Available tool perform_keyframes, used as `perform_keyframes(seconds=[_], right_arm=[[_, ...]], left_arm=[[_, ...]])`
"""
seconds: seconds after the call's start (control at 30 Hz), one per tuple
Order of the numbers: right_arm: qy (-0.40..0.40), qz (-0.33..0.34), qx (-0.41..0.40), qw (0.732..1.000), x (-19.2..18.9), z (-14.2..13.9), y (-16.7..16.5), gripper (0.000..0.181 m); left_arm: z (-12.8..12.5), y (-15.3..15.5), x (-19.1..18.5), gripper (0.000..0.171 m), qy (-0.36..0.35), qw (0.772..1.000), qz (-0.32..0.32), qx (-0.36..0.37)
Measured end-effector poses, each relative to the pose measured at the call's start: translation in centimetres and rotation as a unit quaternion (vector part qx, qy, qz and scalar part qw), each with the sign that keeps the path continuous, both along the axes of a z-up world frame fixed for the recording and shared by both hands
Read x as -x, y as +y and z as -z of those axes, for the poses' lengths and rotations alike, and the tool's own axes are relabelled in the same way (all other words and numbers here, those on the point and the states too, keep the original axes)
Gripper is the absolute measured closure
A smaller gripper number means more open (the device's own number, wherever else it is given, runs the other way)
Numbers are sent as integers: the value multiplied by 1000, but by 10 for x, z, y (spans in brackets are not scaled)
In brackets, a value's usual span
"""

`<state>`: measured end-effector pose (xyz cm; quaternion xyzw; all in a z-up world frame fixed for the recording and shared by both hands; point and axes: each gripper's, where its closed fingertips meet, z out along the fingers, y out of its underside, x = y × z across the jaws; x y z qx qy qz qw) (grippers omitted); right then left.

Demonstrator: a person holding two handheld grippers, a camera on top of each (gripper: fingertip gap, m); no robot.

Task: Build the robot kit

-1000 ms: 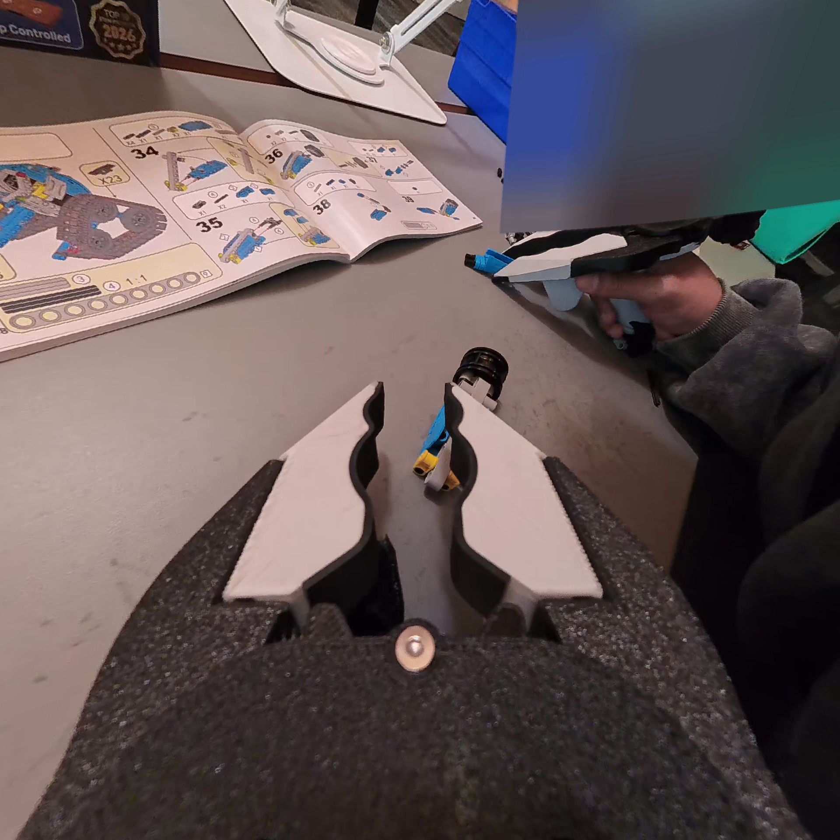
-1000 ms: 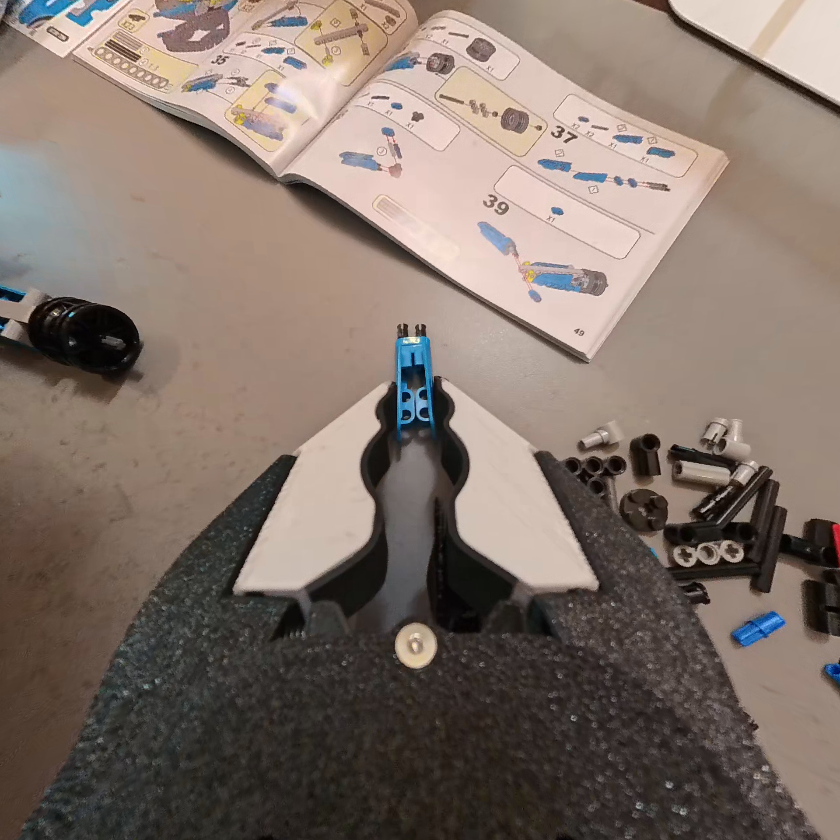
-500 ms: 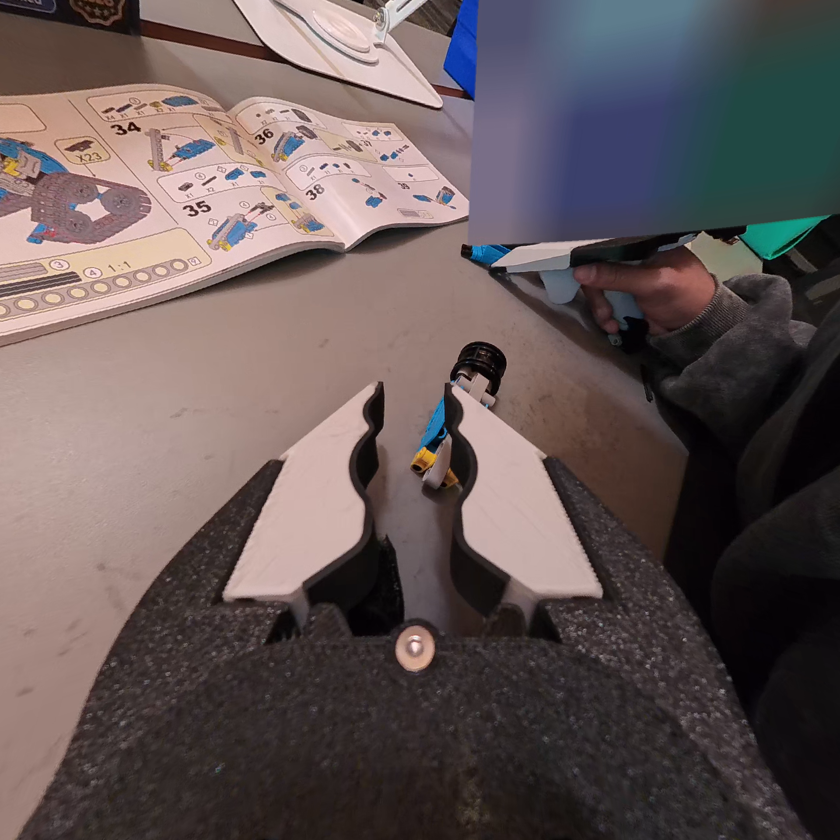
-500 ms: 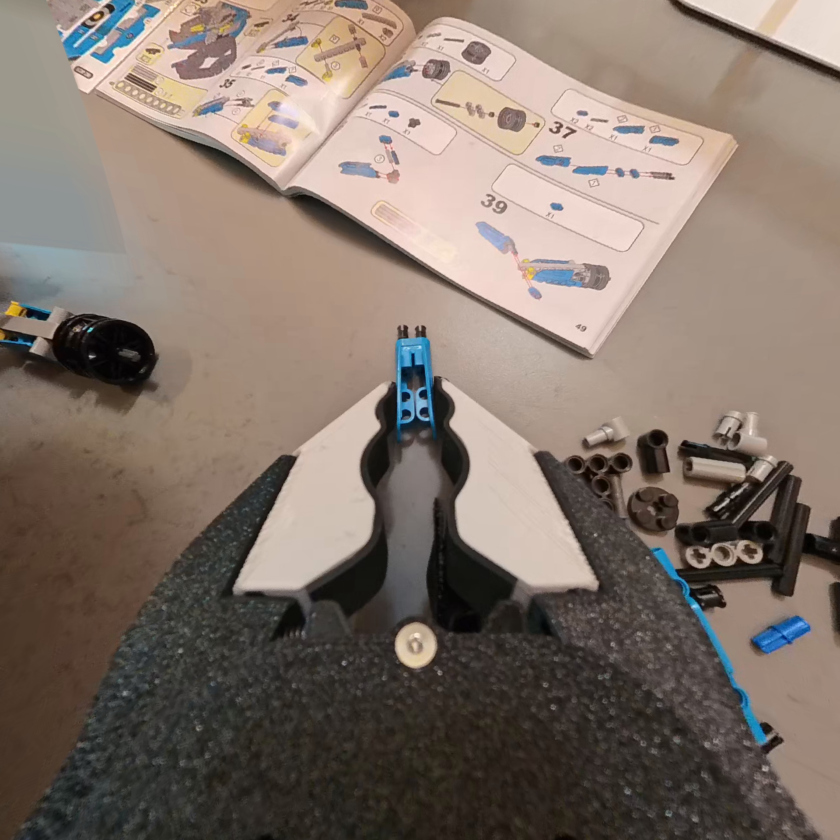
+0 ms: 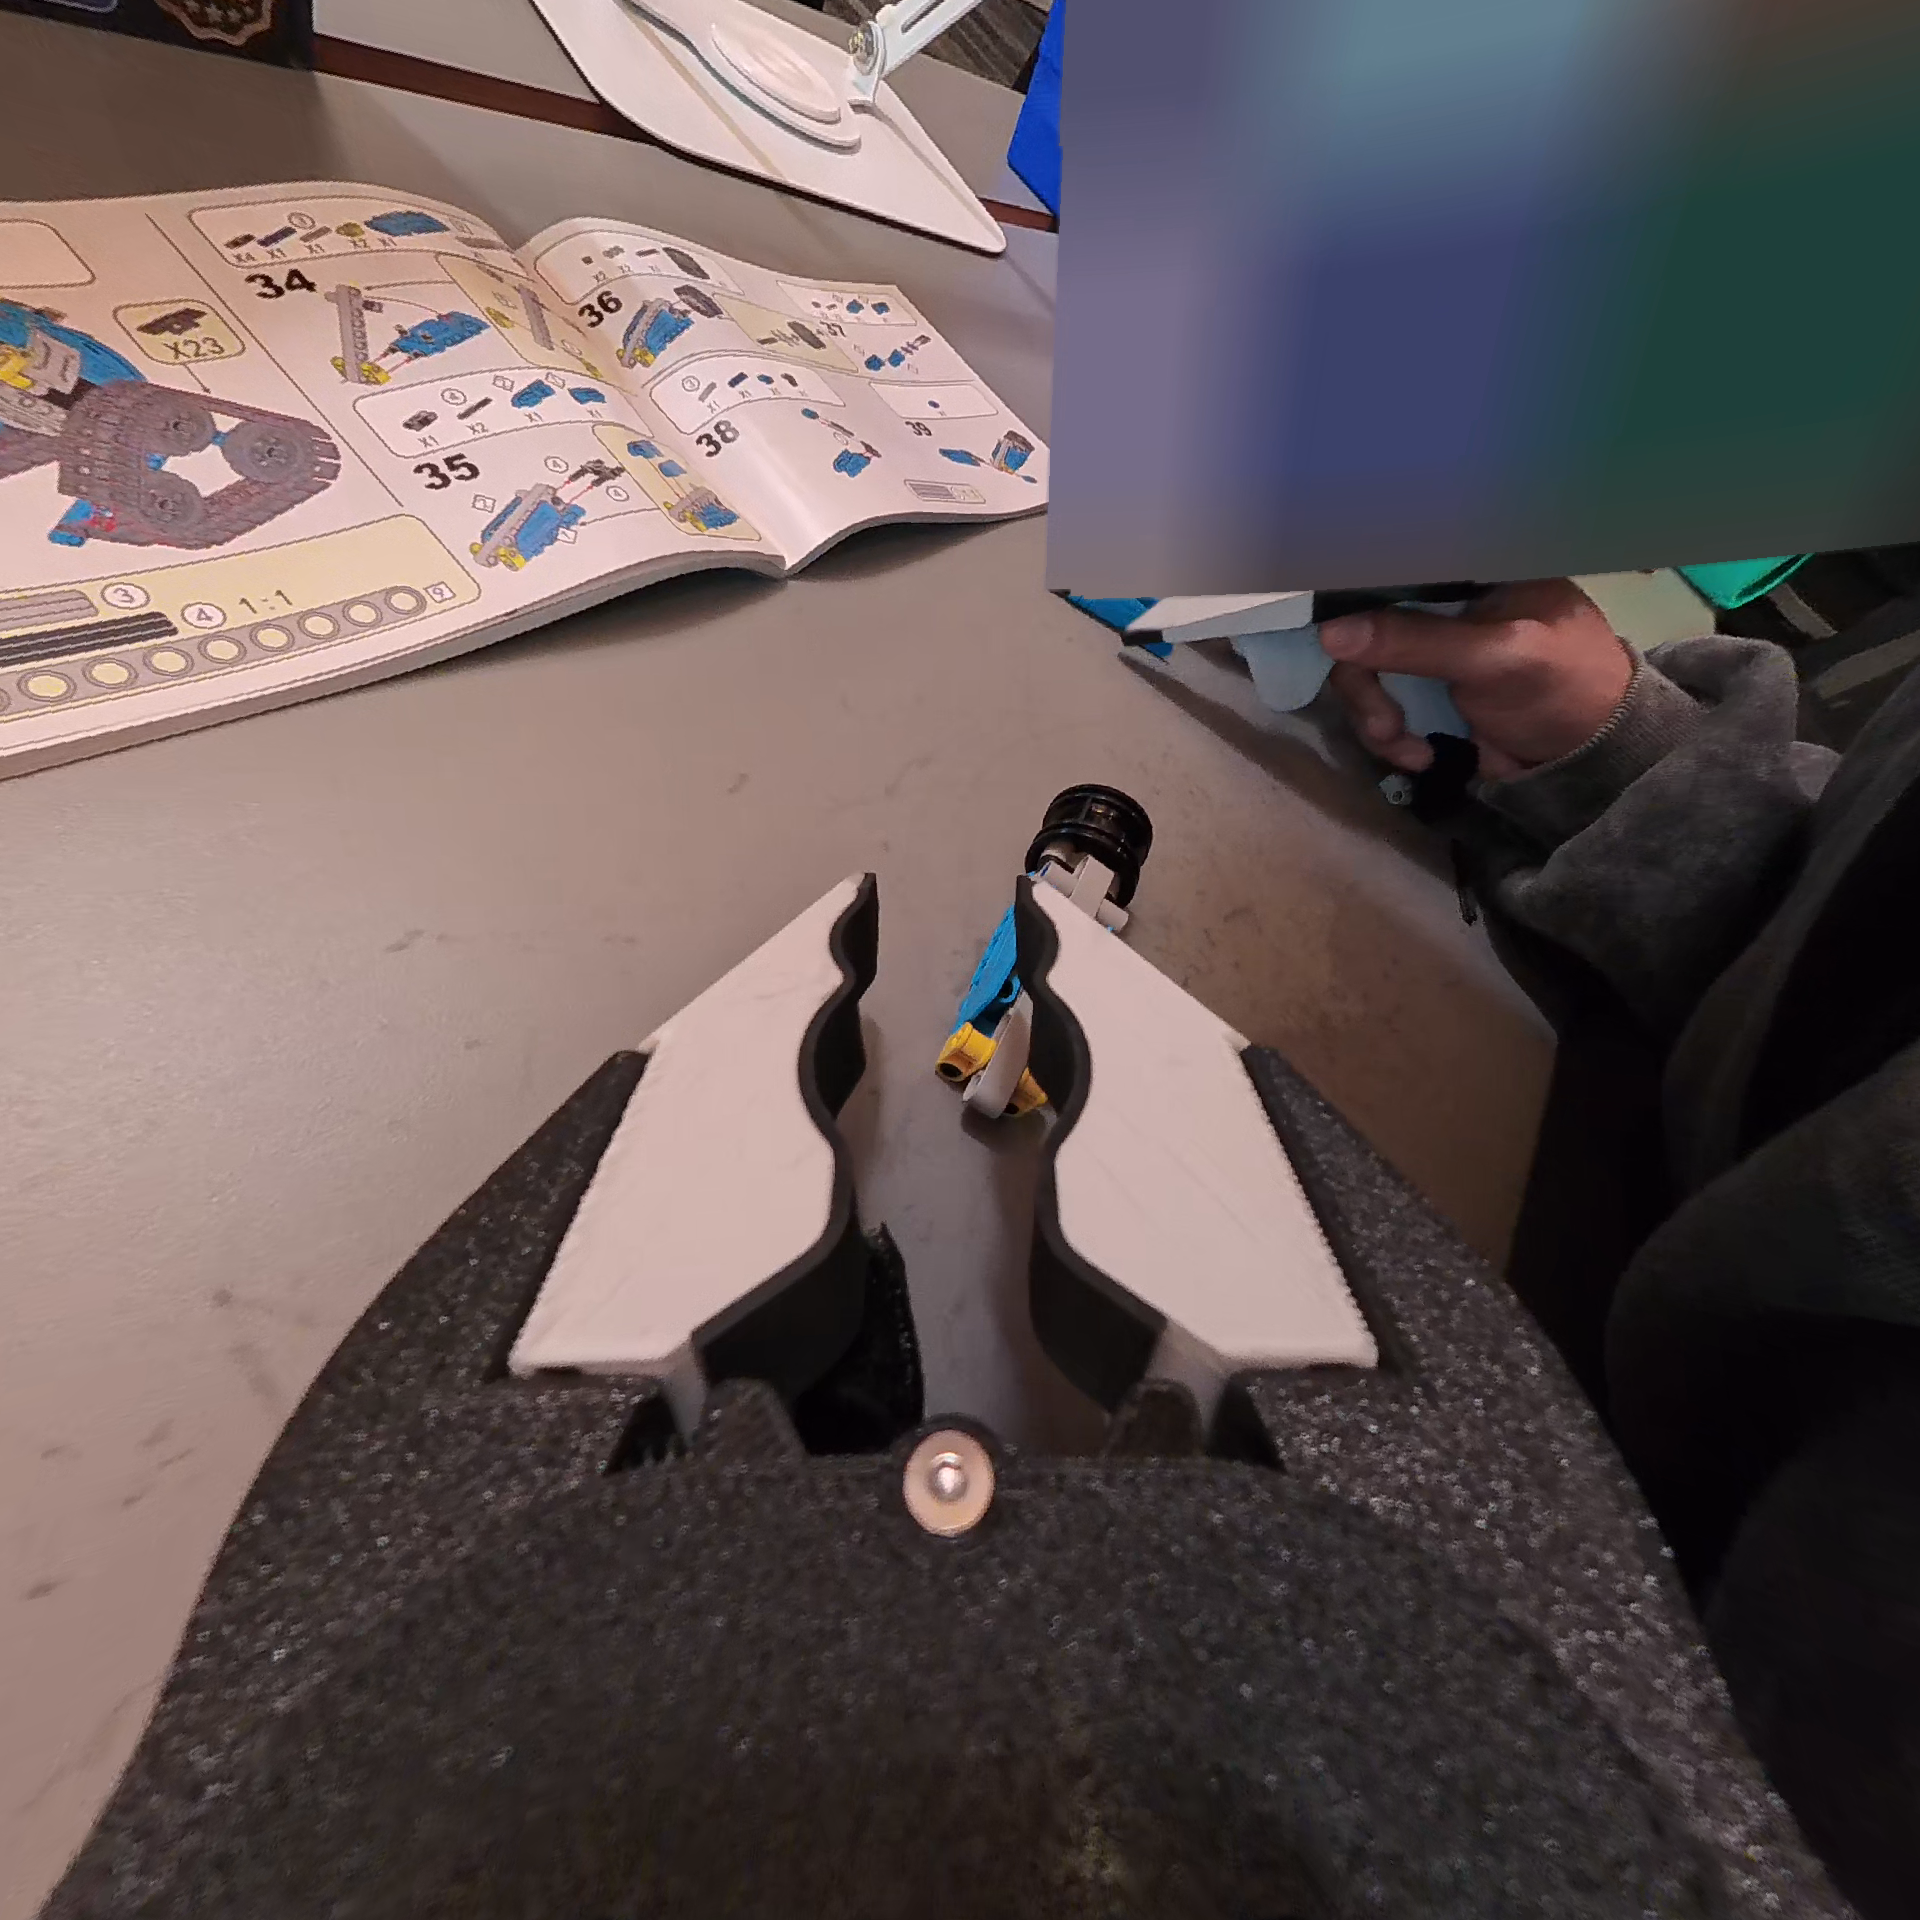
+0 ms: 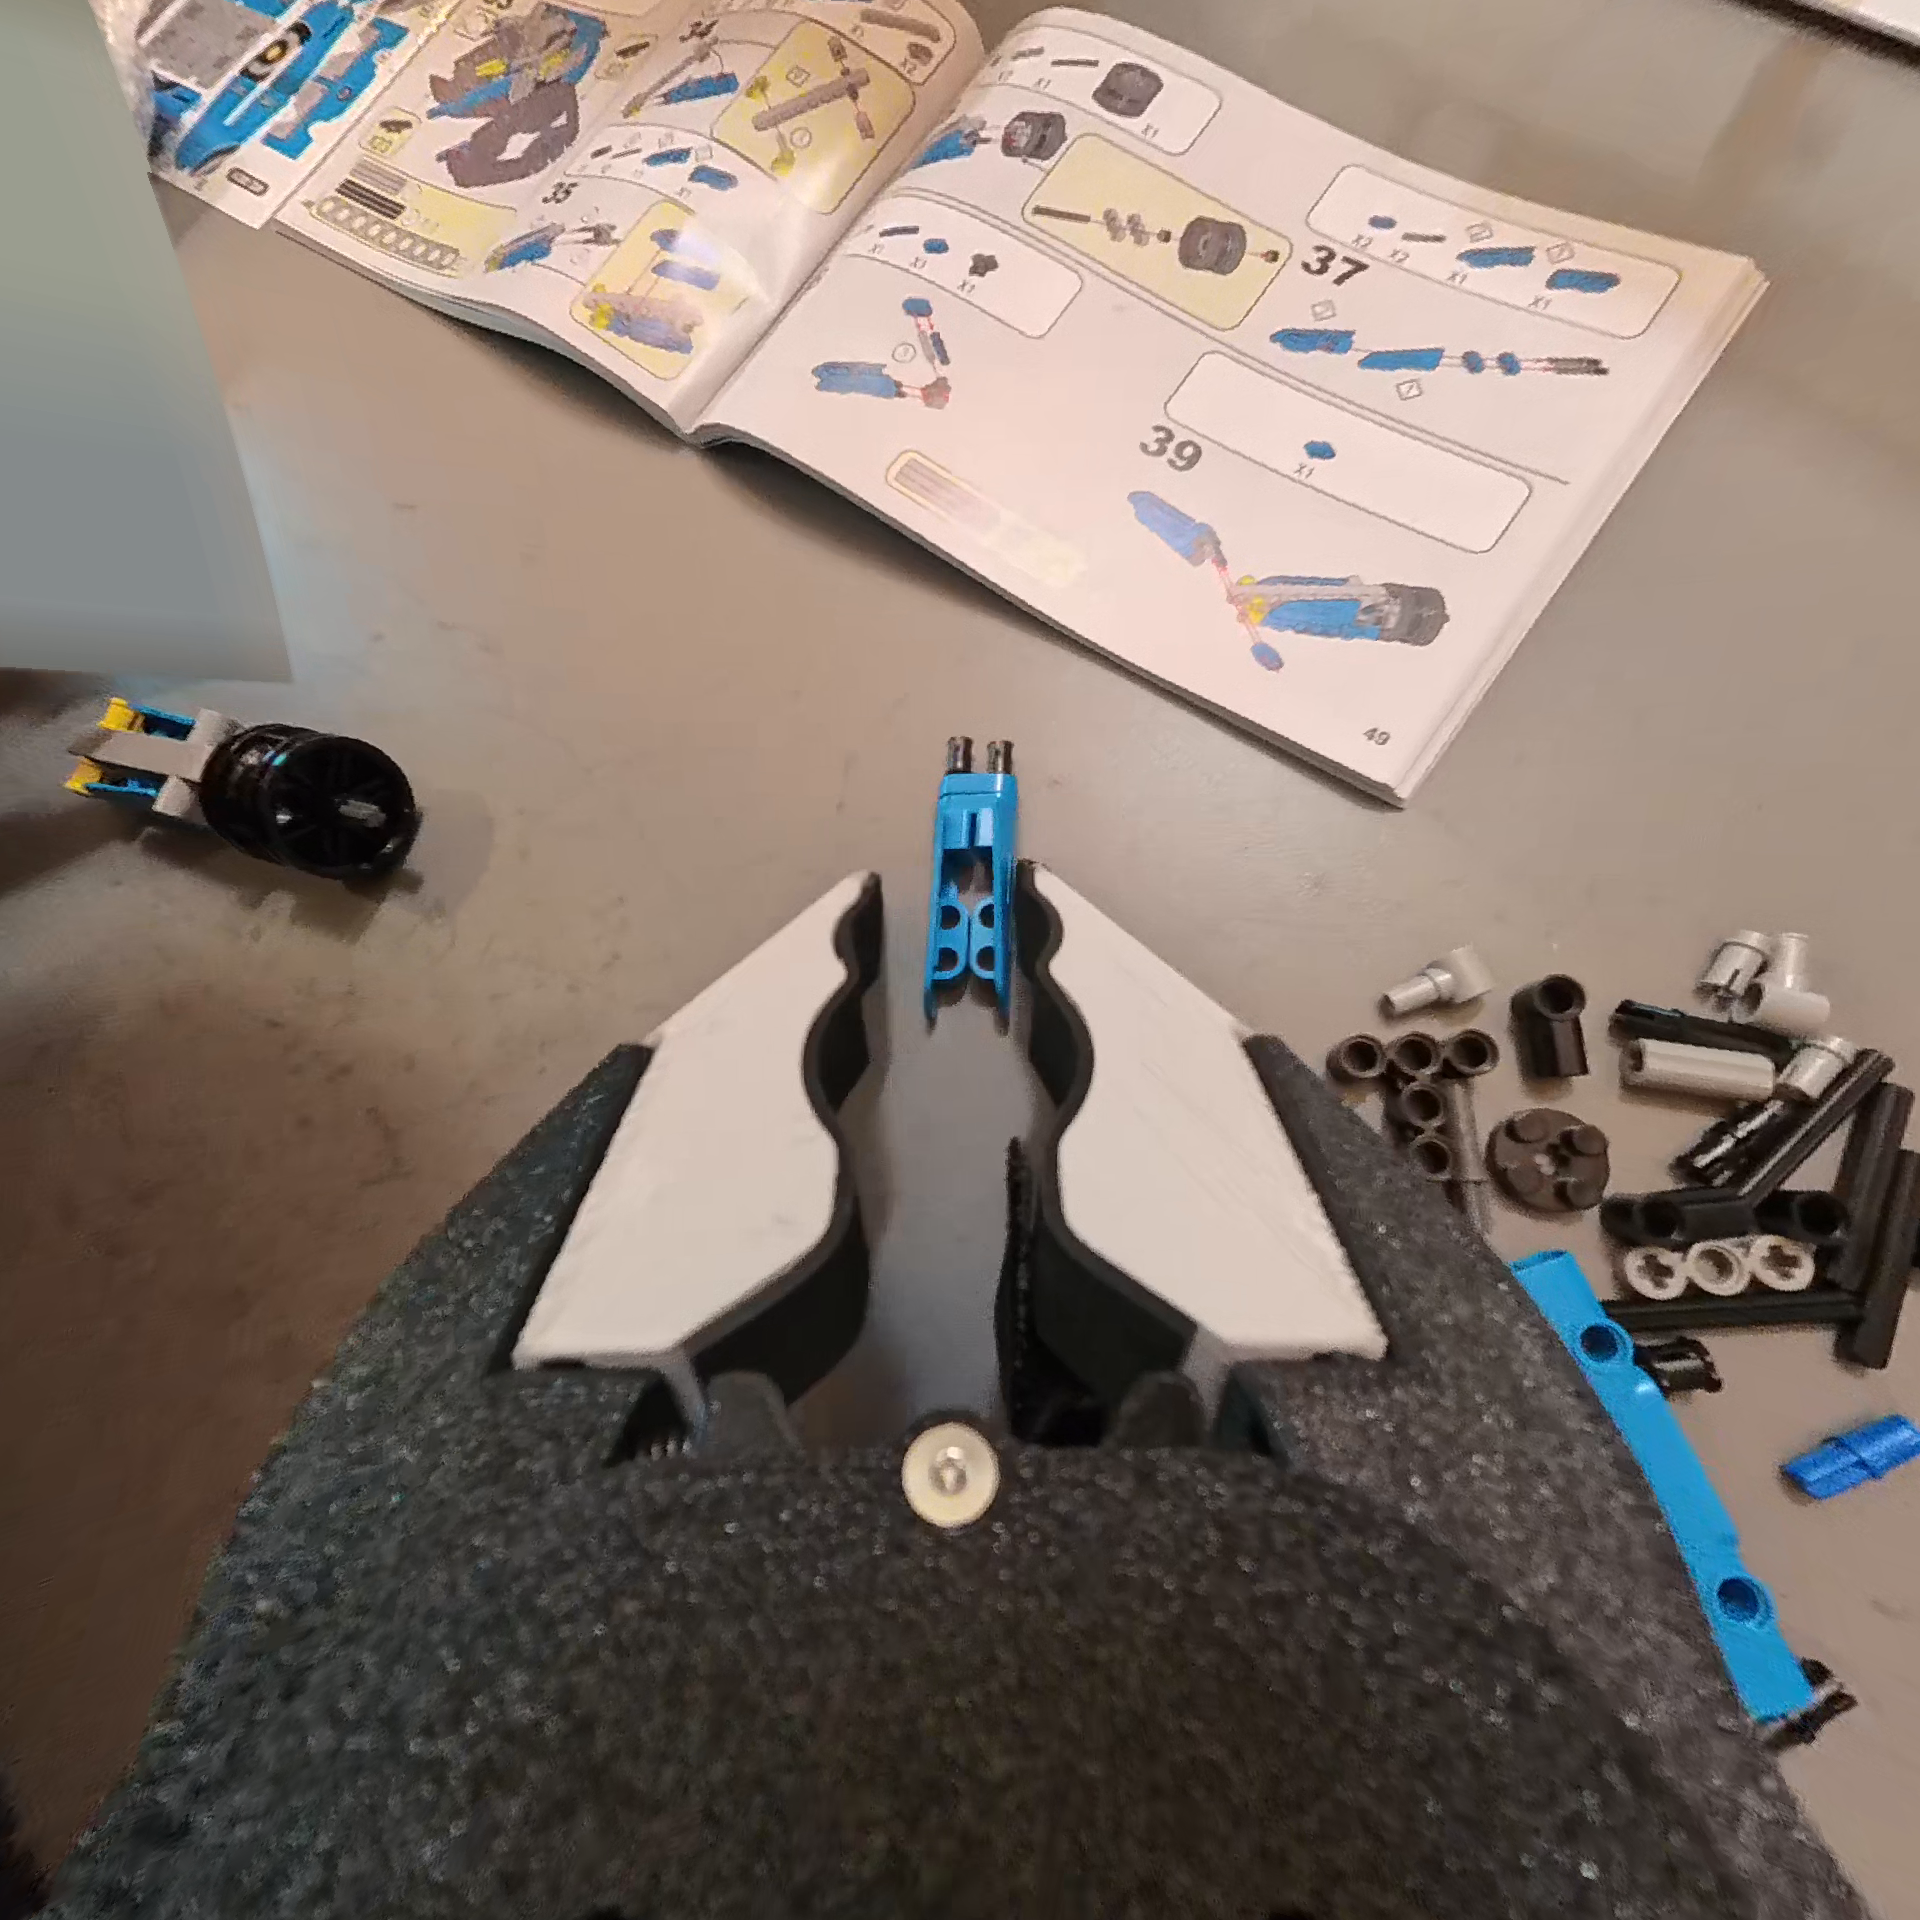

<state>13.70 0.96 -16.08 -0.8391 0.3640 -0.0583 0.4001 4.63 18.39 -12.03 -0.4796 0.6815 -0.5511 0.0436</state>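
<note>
In the left wrist view my left gripper (image 5: 945,894) is open just above the grey table (image 5: 416,935). A small assembly (image 5: 992,997) of blue, yellow and grey parts with a black wheel (image 5: 1091,831) lies on the table against the inner side of the right finger. The assembly also shows at the left of the right wrist view (image 6: 249,779). My right gripper (image 6: 945,883) is open. A blue piece (image 6: 971,894) with two black pins sits between its fingertips, next to the right finger and apart from the left one.
An open instruction booklet (image 6: 1143,312) lies ahead on the table. Several loose black and grey parts (image 6: 1662,1122), a blue curved beam (image 6: 1662,1455) and a small blue connector (image 6: 1849,1455) lie to the right. A hand (image 5: 1486,675) holds the other gripper near the table's right edge. About 20 centimeters separates my left fingertips from my right. Between my right fingertips and the small blue connector (image 6: 1849,1455) there is roughly 15 centimeters.
The right gripper's jaws have spread apart and no longer clamp the blue piece. The right wrist view has come nearer the booklet. The left gripper has stayed open beside the wheel assembly.
</note>
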Motion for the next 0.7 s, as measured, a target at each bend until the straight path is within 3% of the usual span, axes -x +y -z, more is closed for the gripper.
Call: perform_keyframes(seconds=[0.23,0.33,0.4,0.47,0.57,0.7], right_arm=[[-13,-38,52,998,17,1,7,145],[-5,-80,70,994,36,2,15,151],[18,-106,59,993,52,0,25,133],[86,-167,25,982,84,-6,36,153],[189,-211,-27,959,114,-16,44,145],[138,-180,-47,973,90,-27,34,153]], left_arm=[[-1,0,1,146,-9,1000,-3,-8],[-1,-1,2,146,-10,1000,-2,-13],[0,-1,3,146,-10,1000,-1,-17],[0,-2,5,146,-11,1000,0,-21],[0,-3,6,146,-16,999,1,-29],[-1,-5,9,146,-35,998,1,-53]])
